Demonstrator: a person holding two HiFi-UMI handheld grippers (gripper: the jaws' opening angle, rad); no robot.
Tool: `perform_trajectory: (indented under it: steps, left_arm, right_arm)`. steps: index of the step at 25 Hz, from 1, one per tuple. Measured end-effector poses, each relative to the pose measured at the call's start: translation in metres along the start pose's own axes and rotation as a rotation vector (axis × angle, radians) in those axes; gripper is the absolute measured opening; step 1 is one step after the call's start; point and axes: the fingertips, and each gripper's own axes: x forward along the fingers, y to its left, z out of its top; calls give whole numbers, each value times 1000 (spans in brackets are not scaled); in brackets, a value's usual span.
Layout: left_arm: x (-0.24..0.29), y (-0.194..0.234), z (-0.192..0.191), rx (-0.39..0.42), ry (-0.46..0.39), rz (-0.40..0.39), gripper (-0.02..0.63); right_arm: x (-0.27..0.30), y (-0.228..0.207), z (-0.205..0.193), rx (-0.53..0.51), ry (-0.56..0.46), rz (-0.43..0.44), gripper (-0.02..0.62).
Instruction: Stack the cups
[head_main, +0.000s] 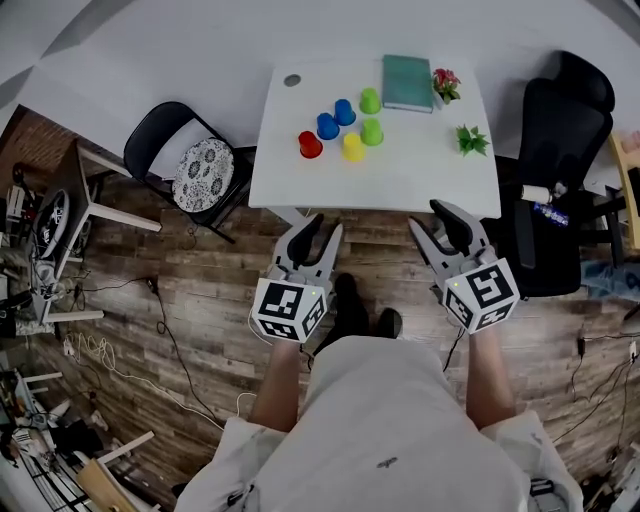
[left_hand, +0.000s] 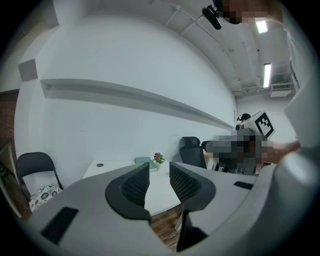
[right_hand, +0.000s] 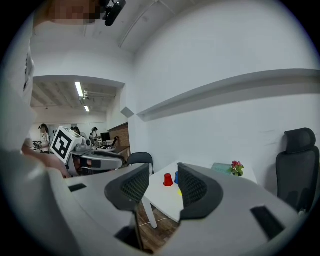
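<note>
While the person stands short of the white rectangular counter (head_main: 400, 185), both grippers are held over the wood-plank floor (head_main: 180, 300) in the lower half of the head view, pointing toward the counter edge.

1. The left gripper (head_main: 325, 225) appears left of centre. Its fingers (left_hand: 135, 187) are released, with a clear gap between the ribbed pads. Nothing is between them; only the distant counter top shows through the gap.
2. The right gripper (head_main: 425, 213) appears right of centre. Its fingers (right_hand: 131, 189) are likewise released and grasp nothing. In the right gripper view, the far-off red plastic cup (head_main: 310, 145) shows through the gap, well apart from the pads.
3. Six cups stand unstacked, upside down, in a loose cluster at the upper centre of the head view:
   - the red plastic cup at the cluster's left;
   - two blue plastic cups (head_main: 327, 126) to its upper right;
   - two green plastic cups (head_main: 372, 132) at the right;
   - one yellow plastic cup (head_main: 353, 147) at the bottom.
4. A teal book (head_main: 407, 82), a small pot of pink flowers (head_main: 446, 85) and a small green plant (head_main: 471, 140) occupy the counter's right portion.
5. A black folding chair (head_main: 165, 125) stands left of the counter; a black office chair (head_main: 560, 140) stands right of it.
</note>
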Motion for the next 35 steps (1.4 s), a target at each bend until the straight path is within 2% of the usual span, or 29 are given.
perform_trajectory:
  steps: [12,21,35]
  left_arm:
    - [44,48,10,31,25,-57,150]
    - [71,76,10,29,44,-133,149]
    - [85,108,3,19,68,-235,150]
  right_arm:
    - [60,-12,14,-18,27,-6,230]
    - [94,-26,20,-10,46,-70,230]
    - [140,-40,8,7,109,-189,221]
